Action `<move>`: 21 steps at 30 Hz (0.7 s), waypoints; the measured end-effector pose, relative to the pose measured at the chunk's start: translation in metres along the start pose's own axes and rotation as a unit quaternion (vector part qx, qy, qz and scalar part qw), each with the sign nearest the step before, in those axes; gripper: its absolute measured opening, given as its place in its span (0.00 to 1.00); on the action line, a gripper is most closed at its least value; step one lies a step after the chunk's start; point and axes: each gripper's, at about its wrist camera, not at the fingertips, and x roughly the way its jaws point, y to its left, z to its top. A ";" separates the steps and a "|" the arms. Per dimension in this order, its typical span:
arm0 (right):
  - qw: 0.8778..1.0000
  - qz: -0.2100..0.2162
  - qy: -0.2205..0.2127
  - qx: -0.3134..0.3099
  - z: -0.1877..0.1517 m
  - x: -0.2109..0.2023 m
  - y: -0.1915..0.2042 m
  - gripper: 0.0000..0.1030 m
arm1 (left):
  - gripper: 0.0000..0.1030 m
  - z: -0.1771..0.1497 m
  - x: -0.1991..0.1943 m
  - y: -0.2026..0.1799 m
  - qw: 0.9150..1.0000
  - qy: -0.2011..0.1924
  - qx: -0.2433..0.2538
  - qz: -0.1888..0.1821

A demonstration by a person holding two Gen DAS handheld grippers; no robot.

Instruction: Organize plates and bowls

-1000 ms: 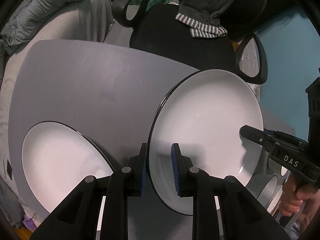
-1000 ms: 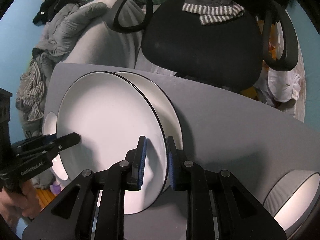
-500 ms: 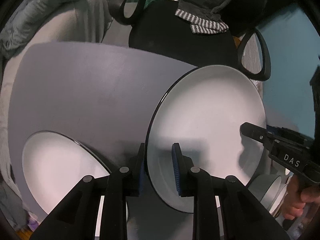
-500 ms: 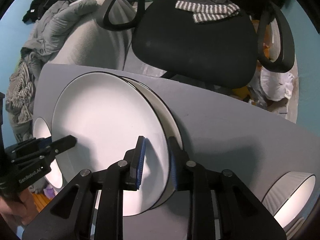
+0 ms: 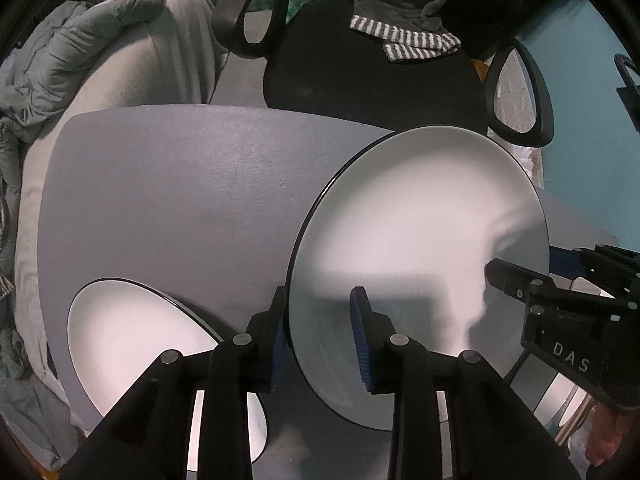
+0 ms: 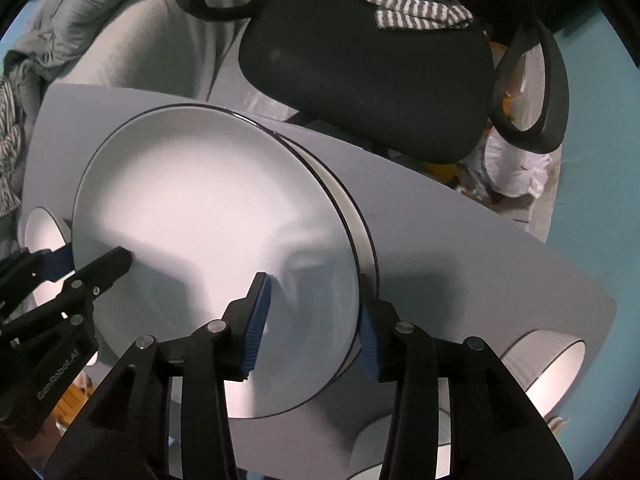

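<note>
Both grippers' jaws have just been opening since the earlier frames, each with the rim of the top plate (image 5: 416, 240) between them: the left gripper (image 5: 320, 336) stands narrow astride the plate's left rim, and the right gripper (image 6: 314, 324) stands wider, its blue pads (image 6: 256, 320) off the plate's face. That white, dark-rimmed plate lies on a second plate (image 6: 360, 232) toward the far edge of the grey tabletop (image 5: 180, 184). Another plate (image 5: 132, 340) lies near the tabletop's left edge, and a bowl (image 6: 556, 368) sits at its right edge.
</note>
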 end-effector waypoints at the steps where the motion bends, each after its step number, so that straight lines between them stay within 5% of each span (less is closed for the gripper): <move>1: 1.000 -0.003 0.000 0.000 -0.001 0.000 0.000 0.40 | 0.30 -0.001 0.000 -0.001 1.000 0.000 0.000 0.002; 14: 0.999 -0.038 -0.003 -0.010 -0.007 -0.005 0.006 0.41 | 0.33 -0.012 0.001 -0.006 1.000 0.011 -0.001 0.010; 17: 0.999 -0.041 -0.011 -0.007 -0.009 -0.008 0.004 0.49 | 0.42 -0.013 -0.002 -0.007 1.000 0.006 -0.002 0.020; 21: 0.999 -0.037 -0.021 0.005 -0.014 -0.013 -0.003 0.52 | 0.43 -0.016 -0.005 -0.006 1.000 0.002 -0.014 0.020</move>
